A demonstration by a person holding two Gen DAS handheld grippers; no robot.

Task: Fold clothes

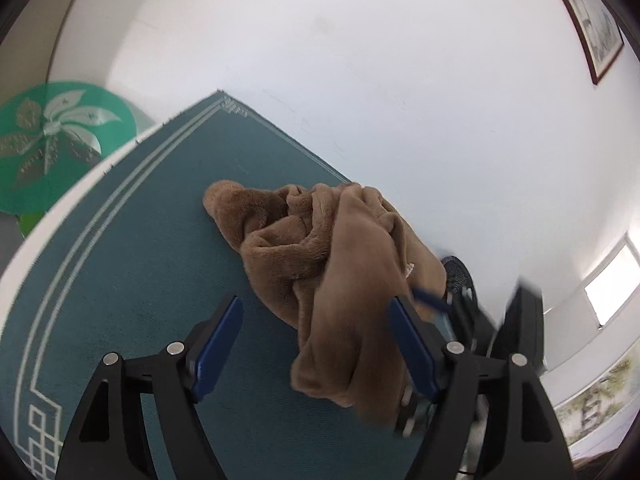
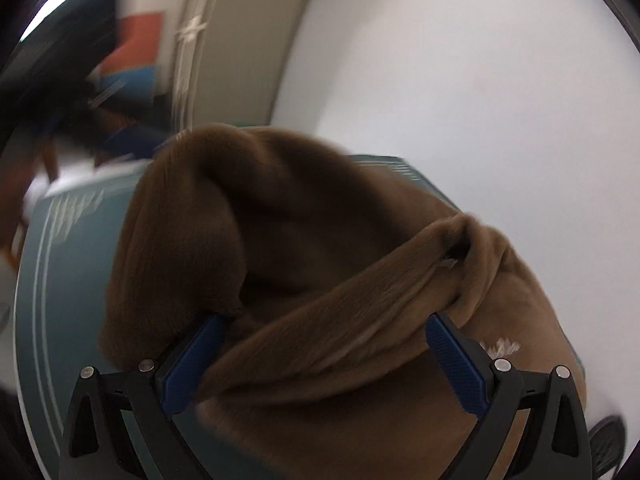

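A brown fleece garment (image 1: 320,260) is lying bunched on the teal-covered desk (image 1: 140,220). The left claw (image 1: 316,344) is being held spread beside it; the right claw (image 2: 324,356) is spread around a twisted band. An edge should be sought and the heap spread flat.

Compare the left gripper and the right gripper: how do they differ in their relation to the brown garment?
The left gripper has mostly bare teal mat between its fingers; the right gripper has a band of the brown garment across its gap. The left view is sharp, the right blurred. Both are open, with blue pads.
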